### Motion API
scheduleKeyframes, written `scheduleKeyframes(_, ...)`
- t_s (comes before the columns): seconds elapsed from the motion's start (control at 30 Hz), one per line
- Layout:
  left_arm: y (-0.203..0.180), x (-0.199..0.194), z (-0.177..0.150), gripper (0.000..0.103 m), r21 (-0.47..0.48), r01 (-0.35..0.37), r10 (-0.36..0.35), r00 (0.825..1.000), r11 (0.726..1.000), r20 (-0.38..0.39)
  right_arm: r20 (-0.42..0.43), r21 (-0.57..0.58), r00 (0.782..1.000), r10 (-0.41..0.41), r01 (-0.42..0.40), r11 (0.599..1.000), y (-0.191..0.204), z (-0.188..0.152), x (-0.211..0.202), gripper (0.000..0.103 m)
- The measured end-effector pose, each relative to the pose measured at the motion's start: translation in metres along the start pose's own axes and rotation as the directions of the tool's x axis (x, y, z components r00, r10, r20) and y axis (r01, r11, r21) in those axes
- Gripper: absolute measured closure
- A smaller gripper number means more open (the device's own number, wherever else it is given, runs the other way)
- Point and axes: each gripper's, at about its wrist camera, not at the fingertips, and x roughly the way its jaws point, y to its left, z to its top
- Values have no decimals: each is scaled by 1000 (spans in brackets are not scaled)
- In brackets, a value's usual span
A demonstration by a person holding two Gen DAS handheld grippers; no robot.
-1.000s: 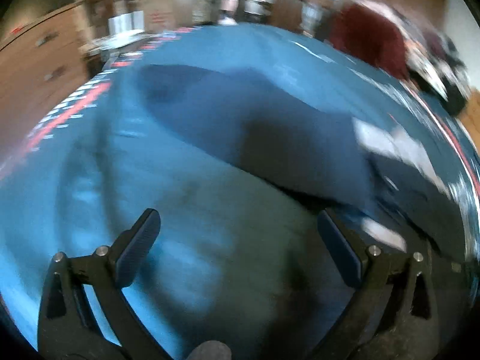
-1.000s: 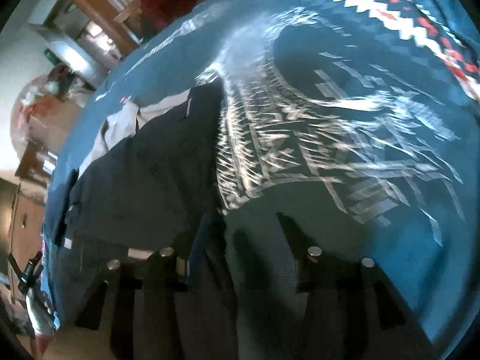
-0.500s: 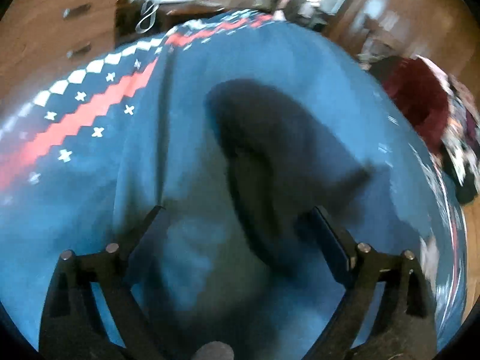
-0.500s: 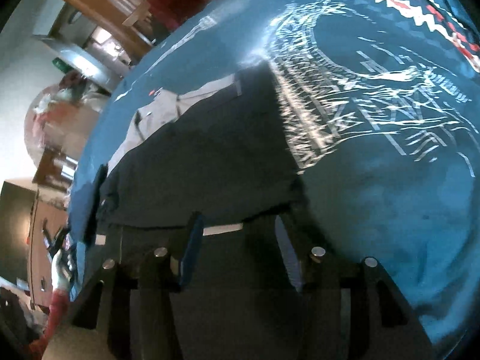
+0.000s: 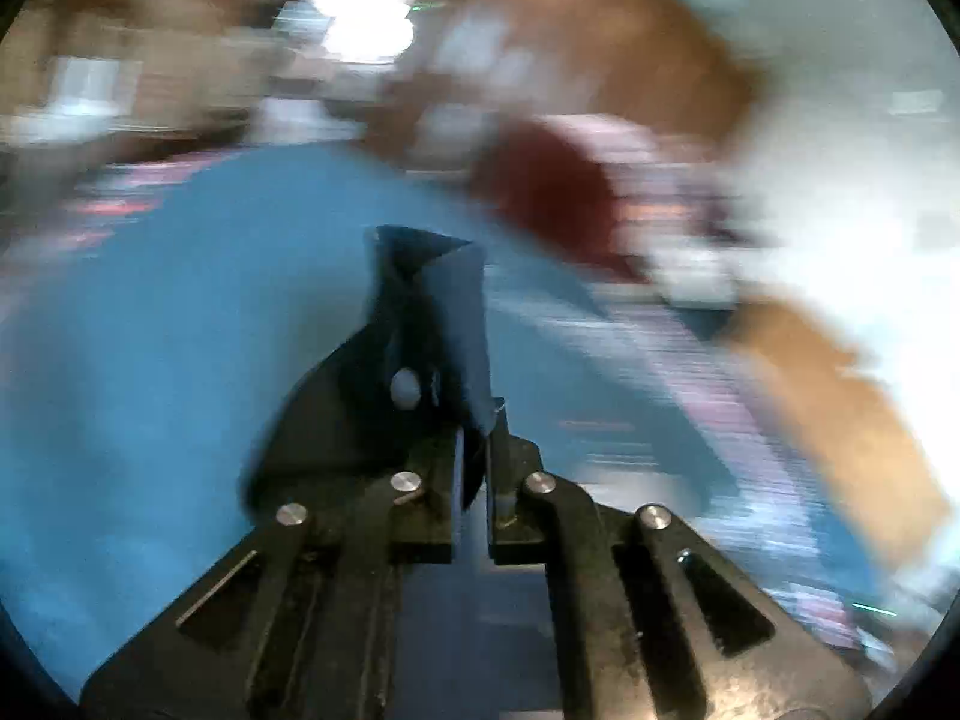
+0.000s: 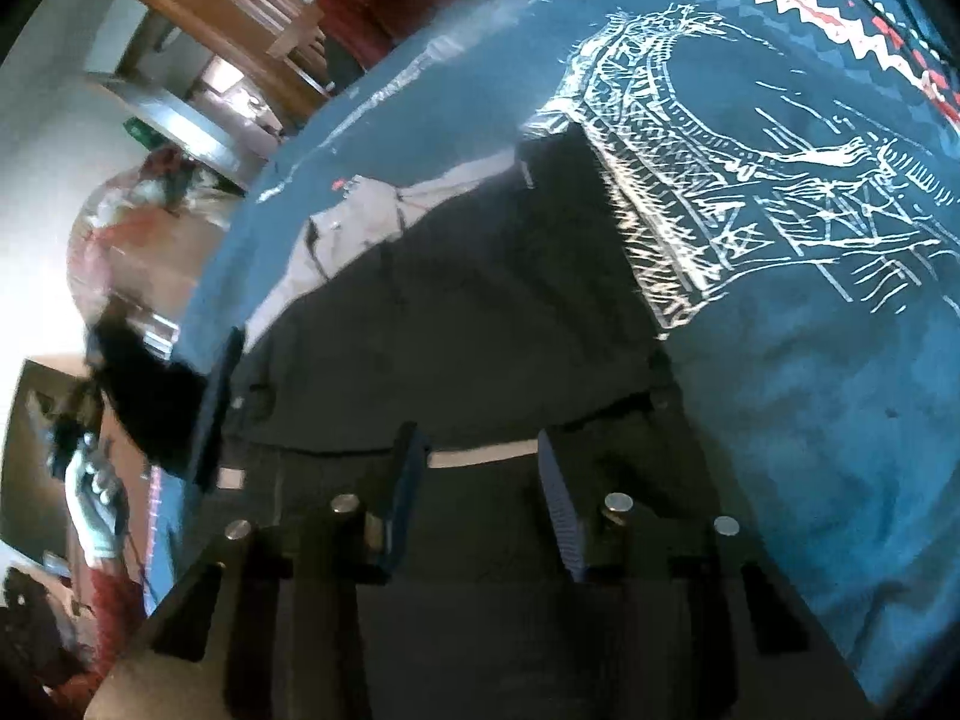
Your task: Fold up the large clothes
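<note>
A: Where is the garment?
B: A dark navy garment (image 6: 456,300) lies spread on the blue patterned cloth (image 6: 810,408) that covers the surface, with a pale lining (image 6: 360,222) showing at its far edge. One fold of it (image 5: 432,312) stands up out of the left claw

A: So the left claw has it?
B: Yes. The left gripper (image 5: 474,468) is clenched, its jaws almost touching, with the navy fabric pinched between them and rising in a peak above the fingertips. A small pale button (image 5: 405,387) shows on the held cloth. Everything behind is smeared by motion blur

A: And the right claw?
B: The right gripper (image 6: 480,480) is released, its jaws standing moderately apart. They hover at the garment's near part, on either side of a thin light stripe (image 6: 480,456); whether the pads touch the fabric I cannot tell

A: Anything around?
B: A gloved hand (image 6: 90,510) at the left edge of the right view, and a dark red heap (image 6: 372,0) past the cloth's far end
</note>
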Motion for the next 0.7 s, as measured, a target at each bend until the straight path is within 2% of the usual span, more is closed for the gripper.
scheduleKeyframes(0.03, -35, 5, -10, 88, 26, 122, -122, 993, 992, -8, 2, 0, 1000, 16, -16, 1000, 3, -1, -3, 58)
scheduleKeyframes(0.1, -86, 2, -43, 57, 39, 277, -277, 961, 960, -13, -3, -15, 999, 45, -45, 999, 11, -4, -7, 57)
scheduleKeyframes(0.13, -94, -2, -59, 49, 34, 317, -317, 948, 948, -23, -8, -33, 999, 53, -54, 998, 15, -7, -9, 57)
scheduleKeyframes(0.17, -98, -8, -73, 38, 43, 330, -329, 944, 943, -26, -16, -46, 998, 60, -60, 997, 18, -9, -8, 53)
scheduleKeyframes(0.2, -96, -16, -94, 34, 57, 298, -297, 954, 953, -27, -25, -56, 997, 70, -72, 996, 21, -10, -7, 50)
scheduleKeyframes(0.27, -70, -25, -125, 32, 5, 193, -192, 981, 981, -39, -44, -77, 995, 88, -92, 993, 28, -7, 2, 49)
scheduleKeyframes(0.33, -20, -29, -161, 33, -128, 45, -56, 995, 991, -84, -78, -73, 987, 139, -145, 987, 37, -1, 17, 49)
scheduleKeyframes(0.4, 20, -37, -189, 35, -234, -58, 34, 994, 970, -107, -127, -79, 972, 199, -210, 975, 52, 9, 41, 49)
scheduleKeyframes(0.47, 49, -52, -211, 48, -354, -114, 87, 992, 928, -91, -181, -98, 959, 216, -237, 967, 68, 16, 70, 49)
scheduleKeyframes(0.5, 50, -57, -214, 45, -377, -97, 76, 995, 921, -69, -202, -100, 953, 225, -248, 963, 74, 19, 82, 49)
scheduleKeyframes(0.57, 46, -59, -213, 43, -357, -87, 72, 996, 930, -55, -284, -87, 928, 239, -274, 958, 86, 23, 118, 49)
scheduleKeyframes(0.63, 41, -59, -217, 43, -338, -106, 87, 994, 935, -69, -322, -110, 930, 178, -223, 969, 95, 23, 147, 49)
scheduleKeyframes(0.7, 42, -62, -217, 43, -342, -92, 75, 995, 935, -62, -327, -147, 935, 140, -197, 969, 104, 20, 162, 49)
